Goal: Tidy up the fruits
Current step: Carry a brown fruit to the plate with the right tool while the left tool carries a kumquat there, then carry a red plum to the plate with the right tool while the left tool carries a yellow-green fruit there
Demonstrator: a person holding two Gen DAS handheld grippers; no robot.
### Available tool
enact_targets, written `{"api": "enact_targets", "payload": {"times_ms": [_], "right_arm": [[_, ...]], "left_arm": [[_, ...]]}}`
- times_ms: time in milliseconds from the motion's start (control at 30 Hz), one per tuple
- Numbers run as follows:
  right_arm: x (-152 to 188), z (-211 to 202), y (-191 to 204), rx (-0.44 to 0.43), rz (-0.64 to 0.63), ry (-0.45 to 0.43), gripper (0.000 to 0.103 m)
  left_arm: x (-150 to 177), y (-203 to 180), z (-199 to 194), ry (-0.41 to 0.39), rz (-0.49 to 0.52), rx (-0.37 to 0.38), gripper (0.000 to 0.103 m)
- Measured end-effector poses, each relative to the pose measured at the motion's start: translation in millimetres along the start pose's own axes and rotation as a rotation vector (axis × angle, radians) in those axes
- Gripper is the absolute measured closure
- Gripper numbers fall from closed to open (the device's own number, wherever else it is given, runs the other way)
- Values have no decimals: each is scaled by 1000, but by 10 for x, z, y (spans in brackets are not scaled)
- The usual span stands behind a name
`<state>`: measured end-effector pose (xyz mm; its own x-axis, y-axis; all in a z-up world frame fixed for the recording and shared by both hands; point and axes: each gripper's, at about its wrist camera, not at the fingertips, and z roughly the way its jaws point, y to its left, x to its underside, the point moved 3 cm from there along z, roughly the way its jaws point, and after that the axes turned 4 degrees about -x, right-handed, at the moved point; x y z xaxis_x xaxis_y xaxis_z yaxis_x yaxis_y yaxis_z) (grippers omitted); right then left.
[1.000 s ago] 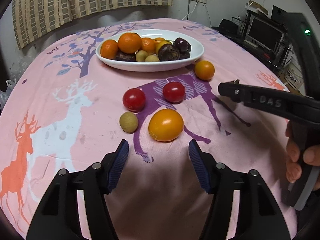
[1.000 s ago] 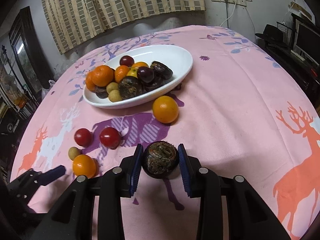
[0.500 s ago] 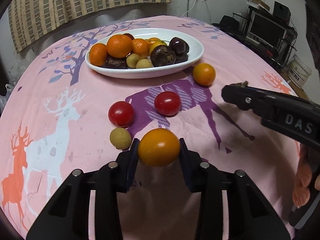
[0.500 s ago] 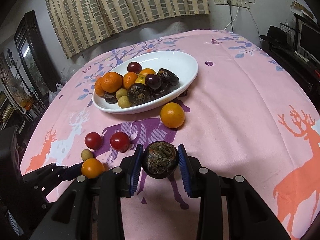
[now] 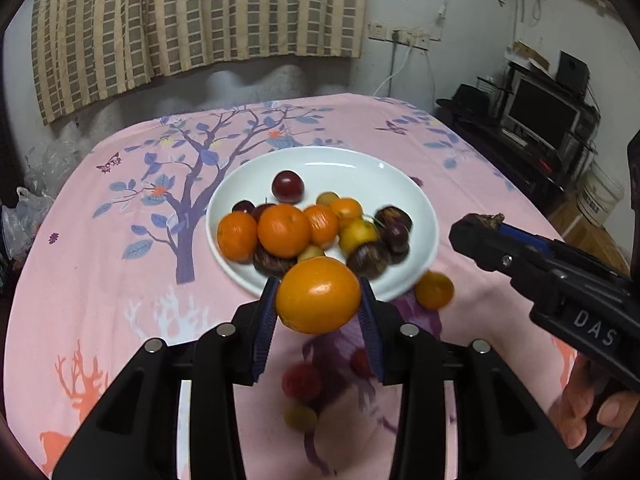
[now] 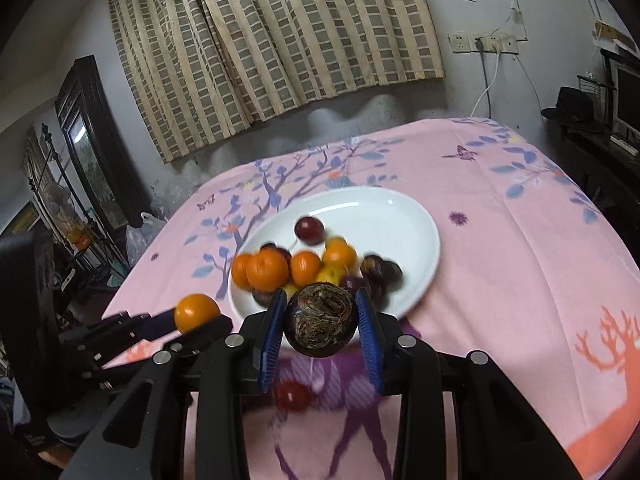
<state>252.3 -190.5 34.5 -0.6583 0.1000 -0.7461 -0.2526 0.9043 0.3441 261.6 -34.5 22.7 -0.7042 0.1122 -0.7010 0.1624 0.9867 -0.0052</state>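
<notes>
My left gripper (image 5: 318,307) is shut on an orange fruit (image 5: 318,294) and holds it in the air near the front rim of the white plate (image 5: 420,204). My right gripper (image 6: 320,327) is shut on a dark brown fruit (image 6: 322,320), lifted just before the plate (image 6: 404,216). The plate holds several oranges (image 5: 283,230), dark fruits and a red plum (image 5: 287,186). On the cloth lie a loose orange (image 5: 433,289), red tomatoes (image 5: 301,382) and a small tan fruit (image 5: 300,417). The left gripper with its orange (image 6: 197,312) shows in the right wrist view.
The table has a pink cloth (image 5: 100,264) with tree and deer prints. Curtains hang behind it. A monitor and shelves (image 5: 544,116) stand to the right, a dark mirror frame (image 6: 92,152) to the left. One tomato (image 6: 293,396) lies under my right gripper.
Both grippers have risen and moved toward the plate with their fruits. The left gripper closed on the orange fruit a second ago and lifted it off the cloth.
</notes>
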Motion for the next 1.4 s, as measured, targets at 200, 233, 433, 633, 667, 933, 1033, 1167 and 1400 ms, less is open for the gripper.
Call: {"api": "enact_targets", "payload": {"times_ms": [200,233,433,633,667,933,1033,1167,1400], "right_arm": [[-292,551,-104,-10,66,52,67],[-314,622,-133,-8,77,59,67],[-352,968,-271,-31,137,111,66],[-344,925,-325,-34,158,93,51],[-340,884,-335,-37,156,88,51],[-140,520,-386,-10,115,82,48],[1,372,-353,17,71,86,47],[228,202,-286,22,33,109,45],[654,36,-106,28,-22,151,44]], "left_arm": [[-408,164,343,5,-56,-46,65],[-470,187,417,10,-61,-58,65],[-628,291,785,51,-97,-99,64],[-624,339,745,12,-136,-104,39],[-617,335,709,3,-133,-102,36],[-415,273,277,-47,-95,-81,30],[-258,268,114,-50,-92,-69,27],[-7,252,-52,-38,-89,-53,25],[522,248,-201,-4,-79,-62,25]]}}
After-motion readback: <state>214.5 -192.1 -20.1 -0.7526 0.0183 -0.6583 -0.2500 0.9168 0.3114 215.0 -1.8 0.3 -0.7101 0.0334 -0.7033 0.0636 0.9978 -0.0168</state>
